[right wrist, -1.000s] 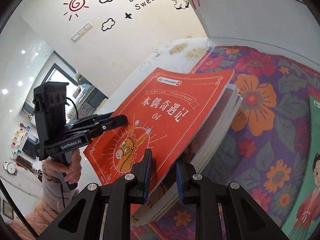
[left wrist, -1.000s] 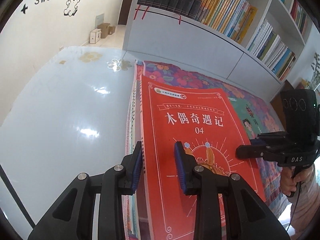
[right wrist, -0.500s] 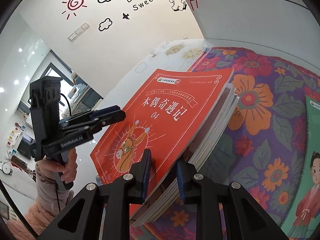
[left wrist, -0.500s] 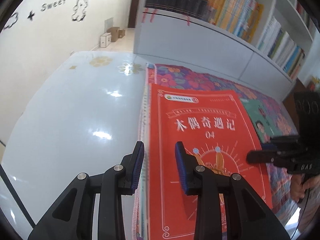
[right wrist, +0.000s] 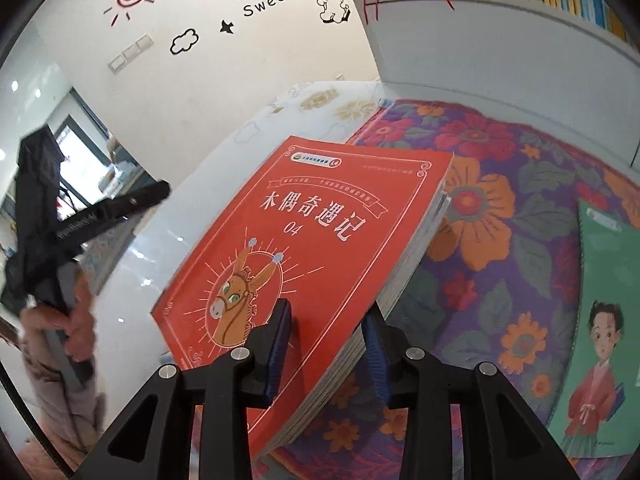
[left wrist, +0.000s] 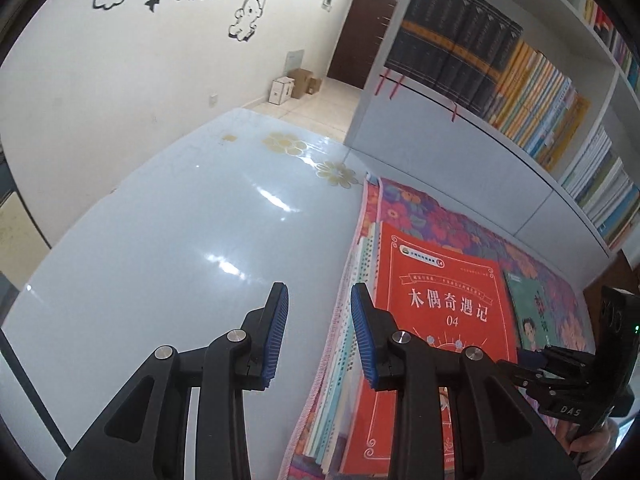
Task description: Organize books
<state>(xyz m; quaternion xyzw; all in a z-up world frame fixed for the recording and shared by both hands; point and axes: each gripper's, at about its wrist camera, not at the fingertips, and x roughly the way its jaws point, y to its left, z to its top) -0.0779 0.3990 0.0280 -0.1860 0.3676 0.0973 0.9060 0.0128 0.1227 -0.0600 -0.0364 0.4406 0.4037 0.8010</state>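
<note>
A stack of several thin books topped by a red book (left wrist: 444,316) lies at the left edge of a flowered cloth (left wrist: 452,224). My right gripper (right wrist: 326,344) is shut on the stack's near edge, one finger on the red cover (right wrist: 312,236), one under the stack, lifting that edge off the cloth (right wrist: 520,184). My left gripper (left wrist: 318,336) is open and empty, to the left of the stack above the white table (left wrist: 160,248). A green book (right wrist: 604,312) lies flat on the cloth to the right.
A white bookcase (left wrist: 520,92) full of upright books stands behind the table. The other hand-held gripper shows at the right edge in the left wrist view (left wrist: 576,364) and at the left in the right wrist view (right wrist: 60,220).
My left gripper has let go of the stack's left edge and pulled away to the left and back. My right gripper keeps its hold on the stack.
</note>
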